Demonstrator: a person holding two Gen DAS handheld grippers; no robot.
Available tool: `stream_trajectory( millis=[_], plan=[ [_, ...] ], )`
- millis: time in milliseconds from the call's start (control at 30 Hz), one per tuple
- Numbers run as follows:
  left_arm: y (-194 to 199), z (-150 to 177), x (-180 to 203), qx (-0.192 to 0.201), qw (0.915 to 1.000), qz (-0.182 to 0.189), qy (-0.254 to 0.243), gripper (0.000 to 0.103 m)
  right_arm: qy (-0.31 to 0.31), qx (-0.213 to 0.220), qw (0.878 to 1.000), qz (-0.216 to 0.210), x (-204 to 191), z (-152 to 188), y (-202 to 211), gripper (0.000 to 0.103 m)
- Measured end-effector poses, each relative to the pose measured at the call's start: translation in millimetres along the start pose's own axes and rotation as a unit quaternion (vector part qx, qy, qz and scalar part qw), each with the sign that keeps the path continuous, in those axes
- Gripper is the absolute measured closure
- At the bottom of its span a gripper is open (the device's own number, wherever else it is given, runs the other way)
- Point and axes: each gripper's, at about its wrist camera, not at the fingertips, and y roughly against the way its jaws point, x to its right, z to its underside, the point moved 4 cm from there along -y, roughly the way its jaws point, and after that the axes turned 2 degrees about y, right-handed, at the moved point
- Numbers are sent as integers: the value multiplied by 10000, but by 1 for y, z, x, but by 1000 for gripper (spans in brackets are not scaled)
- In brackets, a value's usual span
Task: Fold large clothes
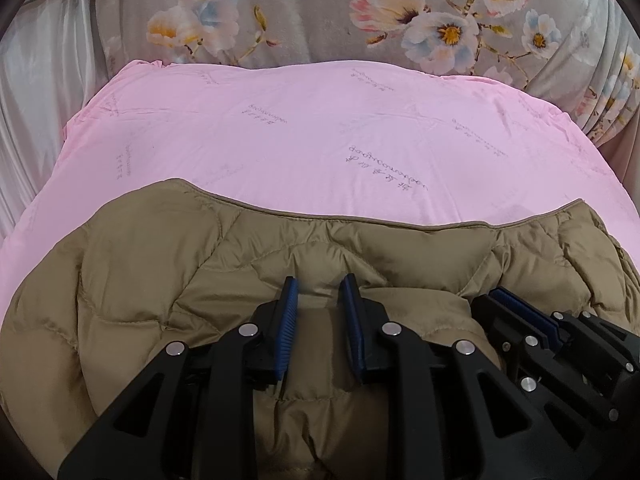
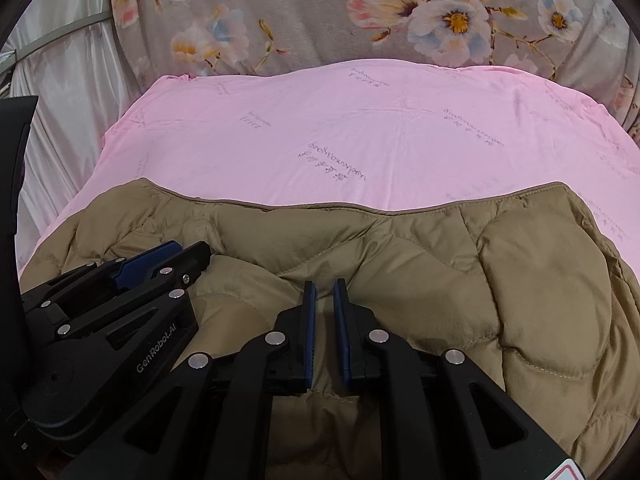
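tan quilted jacket (image 1: 168,280), lower frame, on pink sheet (image 1: 320,128); left gripper (image 1: 318,284) and right gripper (image 2: 325,286) parted, holding nothing (slick padding may slip).

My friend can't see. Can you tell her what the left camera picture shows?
A puffy brown jacket lies on a pink blanket, with the left gripper slightly open over its middle. The right gripper sits beside it, and flowery bedding is behind.

Both claws over tan jacket (image 2: 400,264) on pink sheet (image 2: 360,140).
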Motion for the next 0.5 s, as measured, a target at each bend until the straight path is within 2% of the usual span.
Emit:
stream_trajectory(
  millis=[500],
  plan=[
    [-1, 1, -1, 80, 9999, 27, 80, 80, -45, 54, 10000, 62, -2, 1, -2, 91]
  ],
)
